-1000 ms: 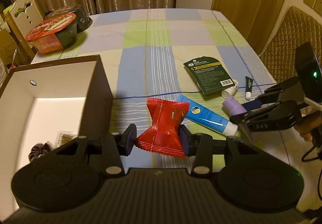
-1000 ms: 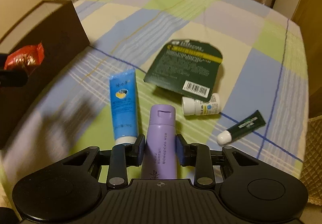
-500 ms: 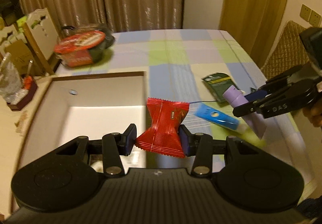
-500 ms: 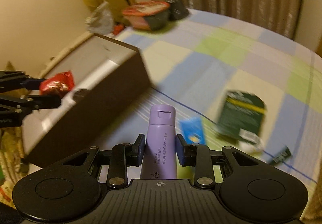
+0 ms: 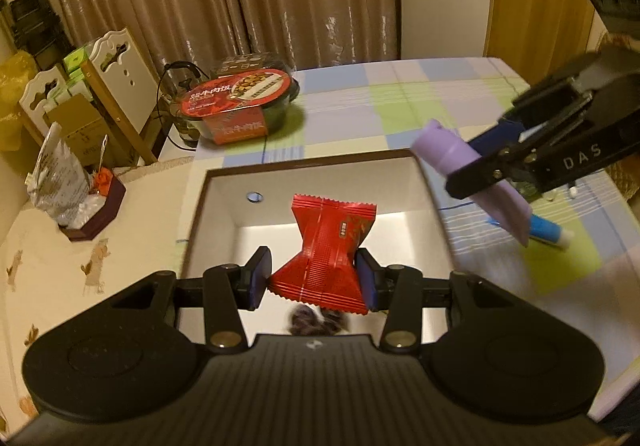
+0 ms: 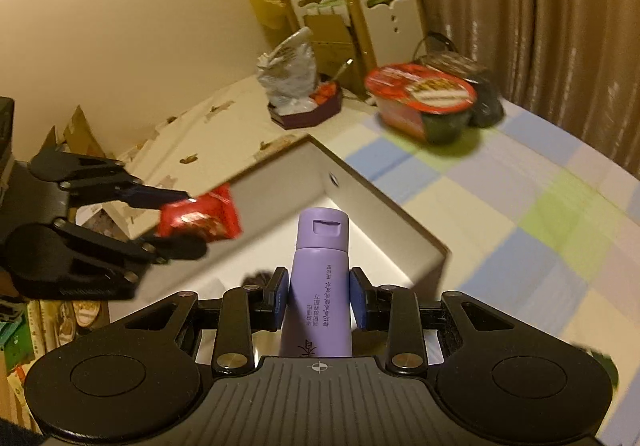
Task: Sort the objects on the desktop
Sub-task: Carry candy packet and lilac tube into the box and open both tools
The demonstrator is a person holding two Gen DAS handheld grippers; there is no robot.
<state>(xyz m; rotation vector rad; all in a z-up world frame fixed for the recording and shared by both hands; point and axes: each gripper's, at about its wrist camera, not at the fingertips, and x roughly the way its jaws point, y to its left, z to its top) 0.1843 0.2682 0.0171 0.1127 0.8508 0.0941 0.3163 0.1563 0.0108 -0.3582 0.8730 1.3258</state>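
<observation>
Since the earlier frame both loads have been carried from the tabletop to above the box [image 5: 426, 181]. The red packet [image 5: 326, 252] is pinched at its waist by the left gripper [image 5: 312, 280], over the box interior. The purple bottle [image 6: 318, 298] is clamped by the right gripper [image 6: 318, 300], near the box's right wall. It is judged that each should be lowered inside before release, one at a time, so collision is avoided.

Glossy foil red packet [image 5: 328, 246], matt plastic purple tube [image 6: 318, 286], cloth tablecloth [image 5: 384, 101].
</observation>
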